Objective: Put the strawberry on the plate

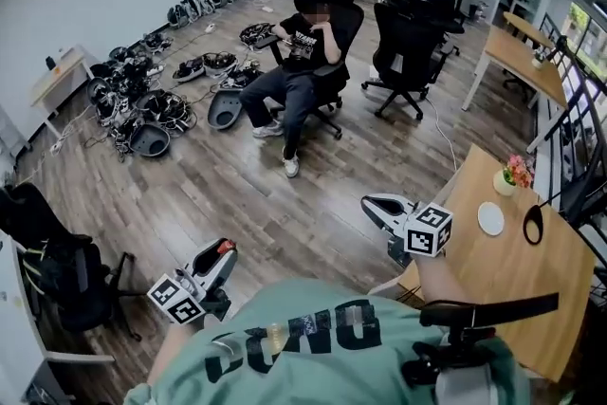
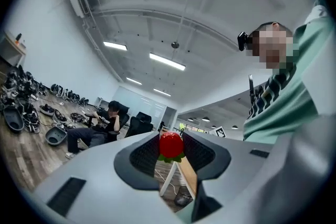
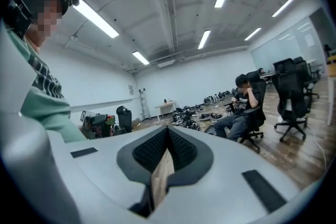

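Note:
A red strawberry (image 2: 170, 145) with green leaves sits pinched between the dark pads of my left gripper (image 2: 170, 140). In the head view that gripper (image 1: 225, 250) is low on the left, over the wood floor, with the strawberry (image 1: 226, 246) red at its tip. A small white plate (image 1: 490, 218) lies on the wooden table (image 1: 517, 299) at the right, well away from the strawberry. My right gripper (image 1: 373, 204) hovers just off the table's left corner. In the right gripper view its jaws (image 3: 168, 131) meet at the tips with nothing between them.
A vase of pink flowers (image 1: 512, 174) and a black loop (image 1: 533, 225) stand near the plate. A person sits on an office chair (image 1: 308, 62) mid-room. Black chairs (image 1: 408, 47) and several devices on the floor (image 1: 152, 104) line the far side. Another black chair (image 1: 57, 270) stands at the left.

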`<action>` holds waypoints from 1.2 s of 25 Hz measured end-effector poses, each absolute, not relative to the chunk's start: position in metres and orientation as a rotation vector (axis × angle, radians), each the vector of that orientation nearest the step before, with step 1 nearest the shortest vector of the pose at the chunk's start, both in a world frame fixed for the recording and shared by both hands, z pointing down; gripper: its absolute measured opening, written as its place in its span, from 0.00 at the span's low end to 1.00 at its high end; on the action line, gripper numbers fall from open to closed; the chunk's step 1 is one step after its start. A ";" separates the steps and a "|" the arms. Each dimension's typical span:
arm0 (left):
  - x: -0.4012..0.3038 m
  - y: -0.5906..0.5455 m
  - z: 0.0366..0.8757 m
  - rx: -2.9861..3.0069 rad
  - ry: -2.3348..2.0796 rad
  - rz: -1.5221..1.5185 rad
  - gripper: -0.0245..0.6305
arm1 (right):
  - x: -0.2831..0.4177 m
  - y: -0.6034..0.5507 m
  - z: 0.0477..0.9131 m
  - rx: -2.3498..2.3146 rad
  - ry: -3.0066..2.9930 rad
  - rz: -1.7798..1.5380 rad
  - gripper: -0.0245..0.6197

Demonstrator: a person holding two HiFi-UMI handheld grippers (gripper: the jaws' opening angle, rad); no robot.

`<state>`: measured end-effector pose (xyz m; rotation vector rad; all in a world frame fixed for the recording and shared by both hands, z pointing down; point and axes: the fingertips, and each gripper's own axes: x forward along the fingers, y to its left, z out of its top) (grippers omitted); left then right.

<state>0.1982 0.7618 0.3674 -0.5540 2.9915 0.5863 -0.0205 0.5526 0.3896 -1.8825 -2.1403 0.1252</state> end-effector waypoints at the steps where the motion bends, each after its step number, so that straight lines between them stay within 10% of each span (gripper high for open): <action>1: 0.189 0.778 0.370 -0.594 2.991 0.598 0.25 | -0.023 0.563 0.394 -1.846 -2.161 0.140 0.05; 15: 0.040 0.850 0.389 -0.872 2.966 0.672 0.25 | -0.115 0.603 0.412 -1.673 -2.268 0.117 0.05; 30: -0.256 0.804 0.351 -0.950 2.987 0.545 0.25 | -0.396 0.575 0.410 -1.713 -2.301 0.156 0.05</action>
